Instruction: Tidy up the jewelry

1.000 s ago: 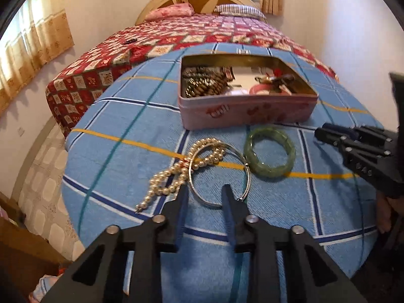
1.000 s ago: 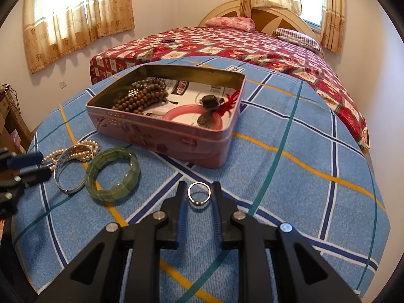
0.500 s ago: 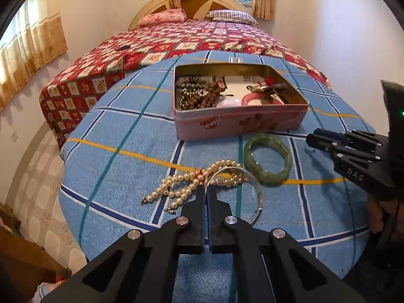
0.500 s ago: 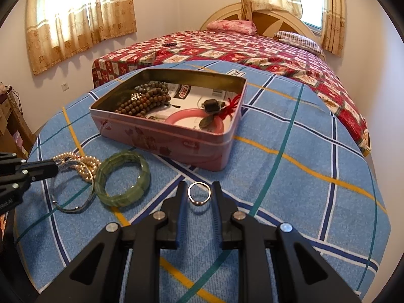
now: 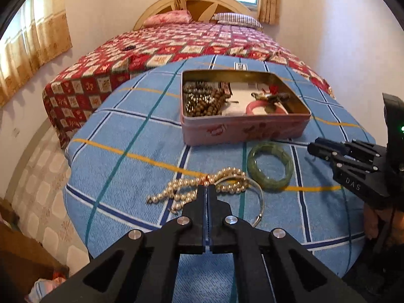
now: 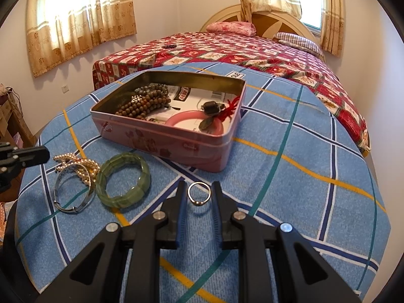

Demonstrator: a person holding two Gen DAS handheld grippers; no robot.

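A pink tin box (image 5: 242,127) (image 6: 161,141) holds brown beads (image 6: 144,103) and a pink bangle (image 6: 192,118). In front of it lie a green jade bracelet (image 5: 270,165) (image 6: 123,179), a pearl necklace (image 5: 192,186) (image 6: 78,164) and a silver bangle (image 5: 260,202) (image 6: 70,194). My left gripper (image 5: 206,189) is shut on the pearl necklace where it crosses the silver bangle. My right gripper (image 6: 199,189) is open with a small silver ring (image 6: 199,194) lying between its fingers; it also shows in the left wrist view (image 5: 325,149).
The table has a blue checked cloth (image 6: 290,176). A bed with a red patterned cover (image 6: 240,48) stands just behind it. Curtained windows (image 6: 75,12) line the walls. The table edge drops off at left and front.
My left gripper closed from open onto the pearls and bangle, which shifted slightly on the cloth. The right gripper stayed open around the ring.
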